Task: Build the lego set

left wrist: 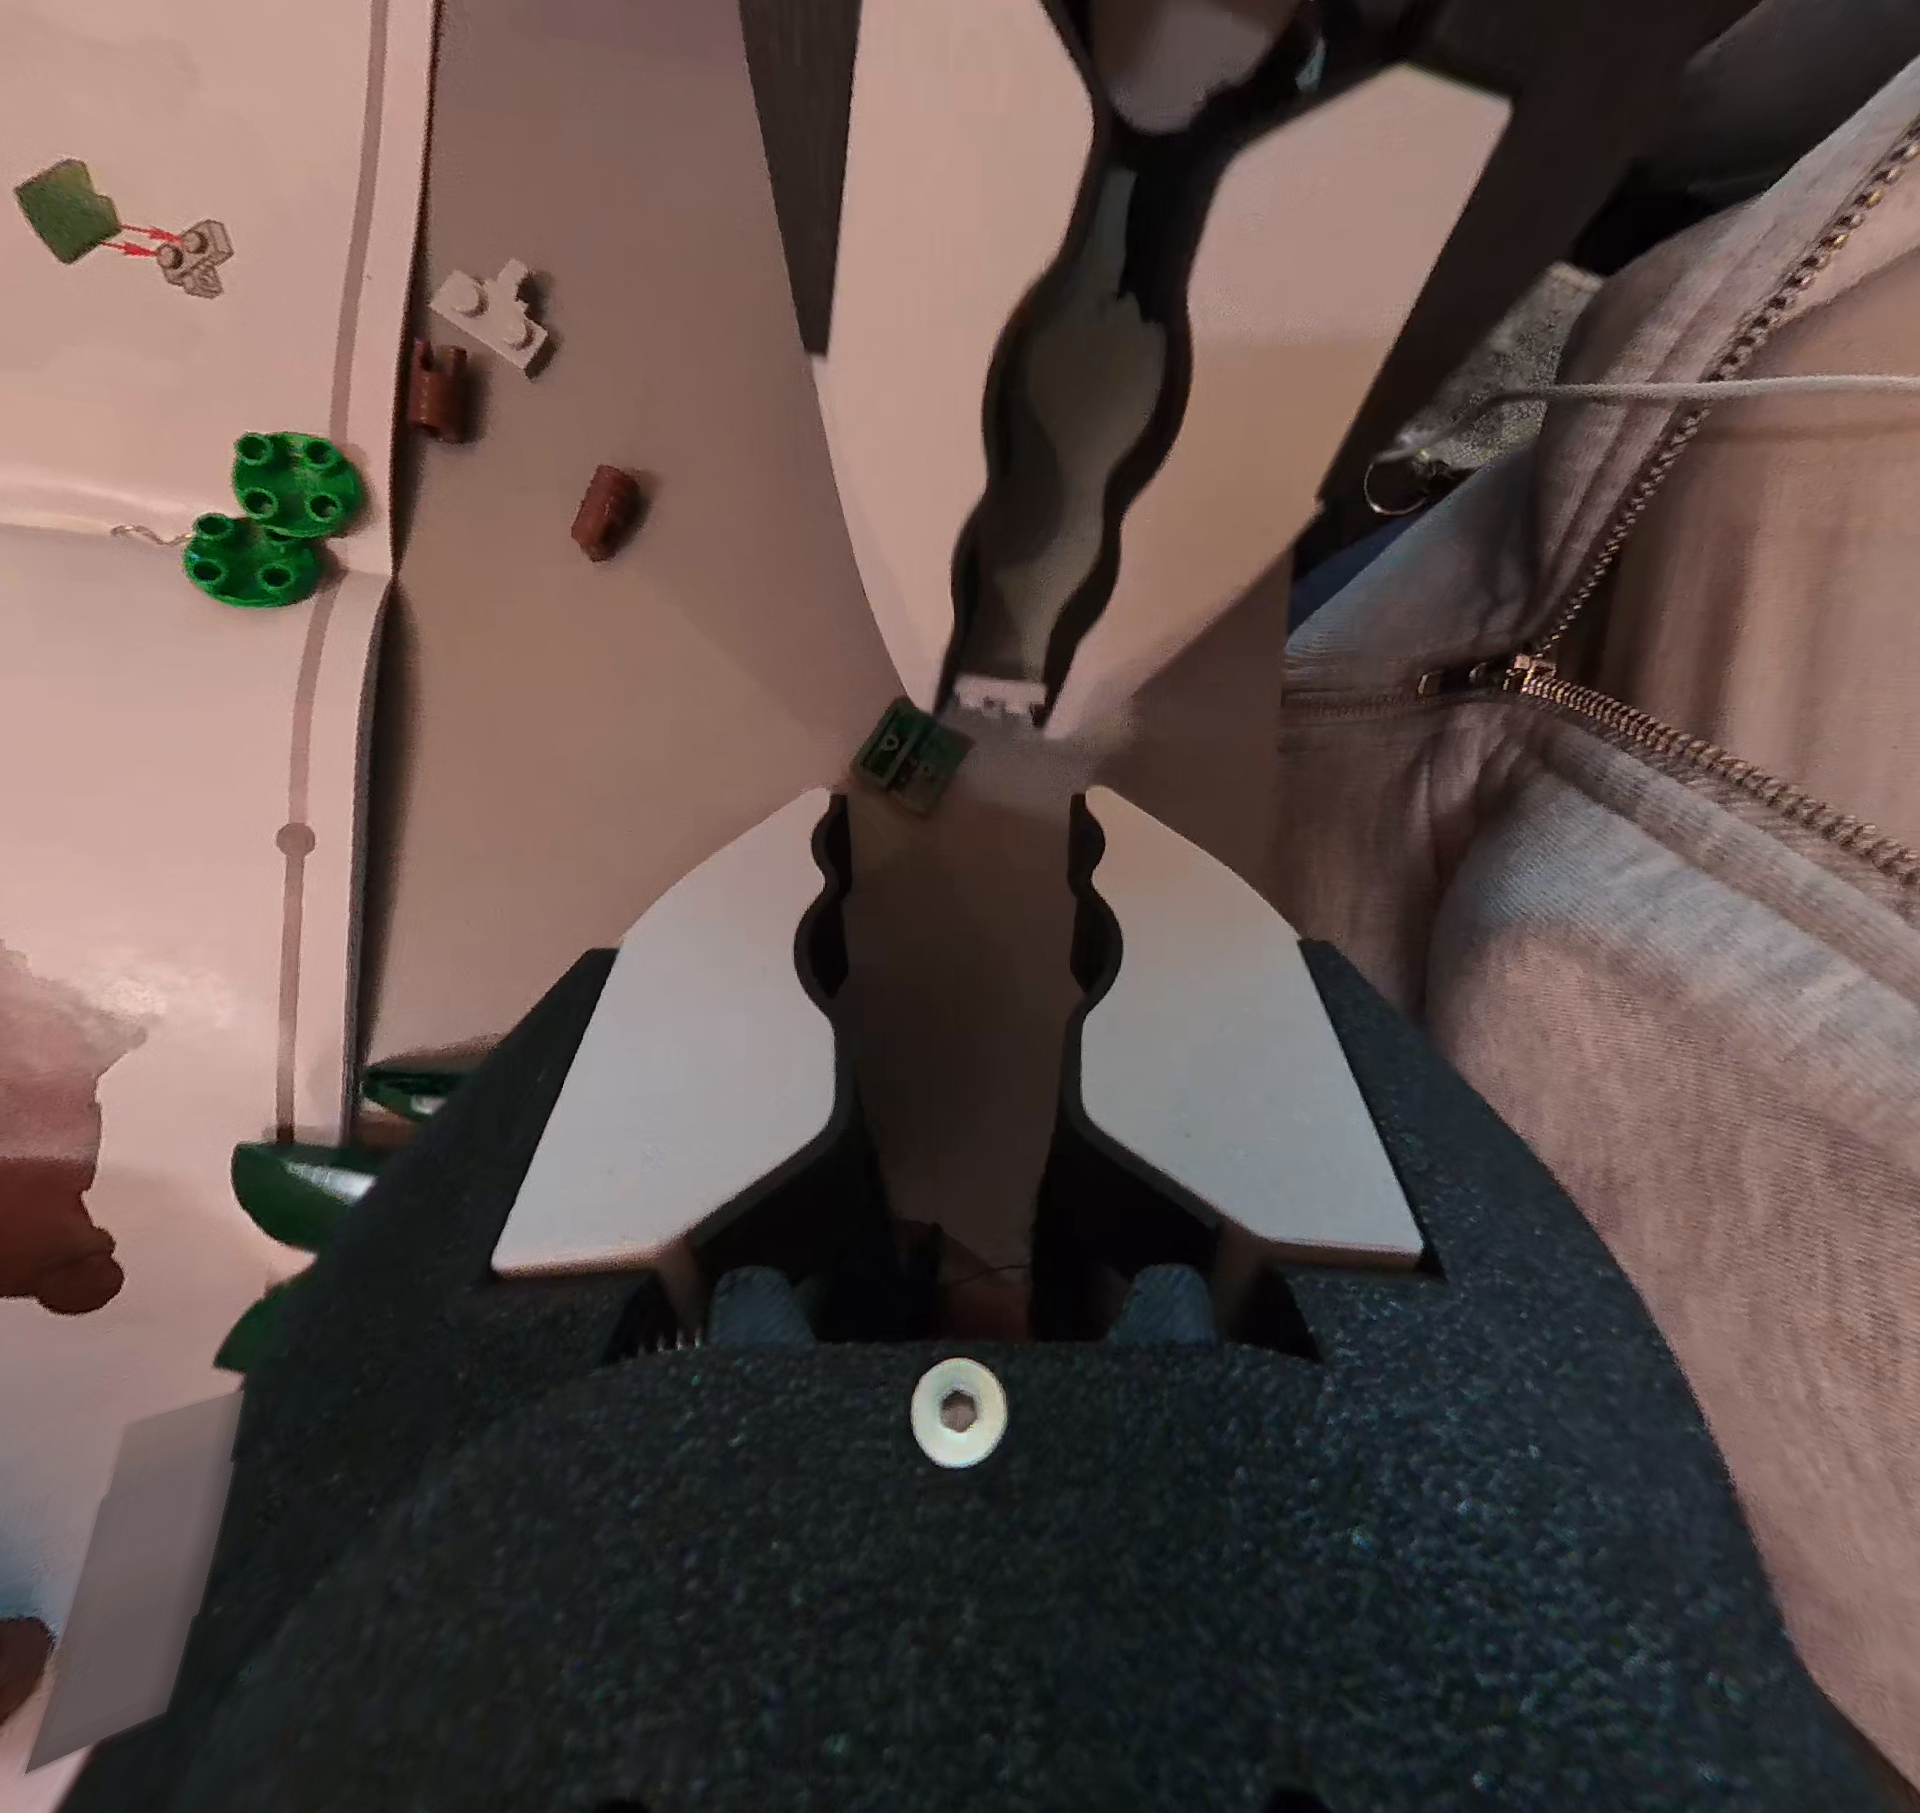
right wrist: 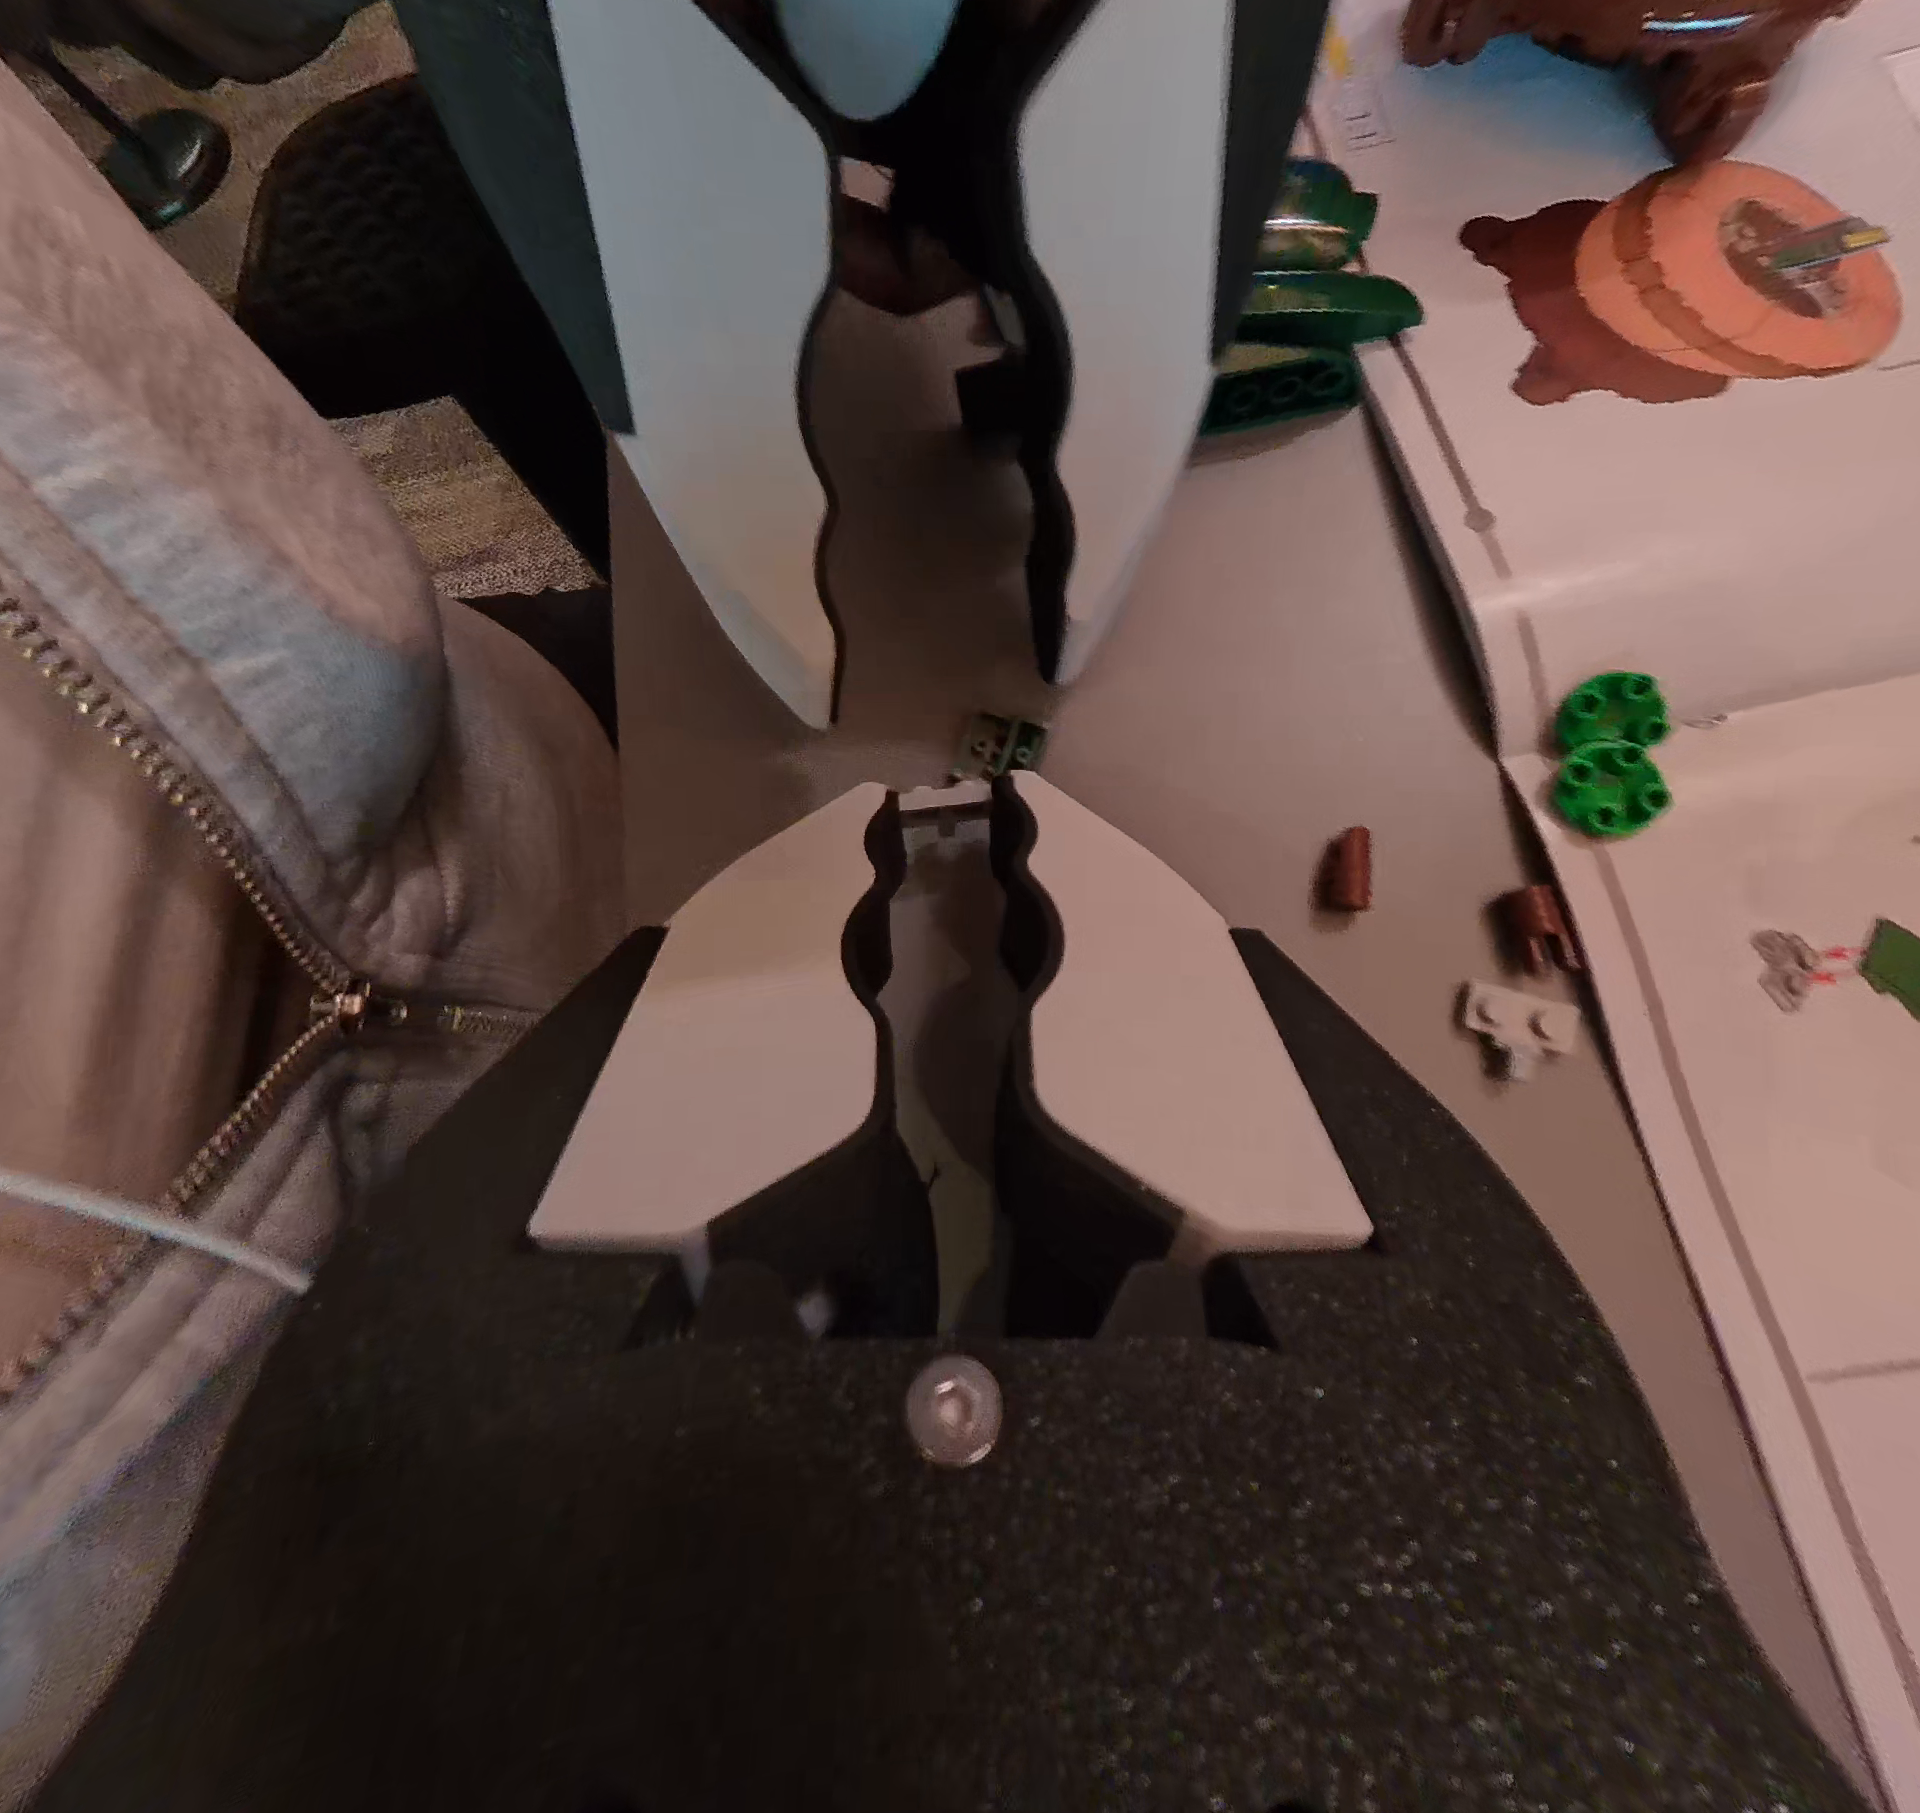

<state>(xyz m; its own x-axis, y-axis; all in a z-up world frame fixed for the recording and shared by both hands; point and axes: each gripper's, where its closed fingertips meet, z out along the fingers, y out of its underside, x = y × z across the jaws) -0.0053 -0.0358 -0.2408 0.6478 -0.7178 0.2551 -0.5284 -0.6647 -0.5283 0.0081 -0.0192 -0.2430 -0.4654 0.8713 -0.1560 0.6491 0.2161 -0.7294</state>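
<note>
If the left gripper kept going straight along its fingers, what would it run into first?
Most likely the right gripper, which points back at it tip to tip, with the small dark green piece and a light grey piece between them. Depth is hard to judge.

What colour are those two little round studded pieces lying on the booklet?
Bright green; the two round studded pieces show best in the left wrist view.

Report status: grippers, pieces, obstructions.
Left gripper open, right gripper shut on grey piece. Green piece at grey piece's end, by left fingertip; seating unclear. Spare parts off to the side, not in the way.
</note>
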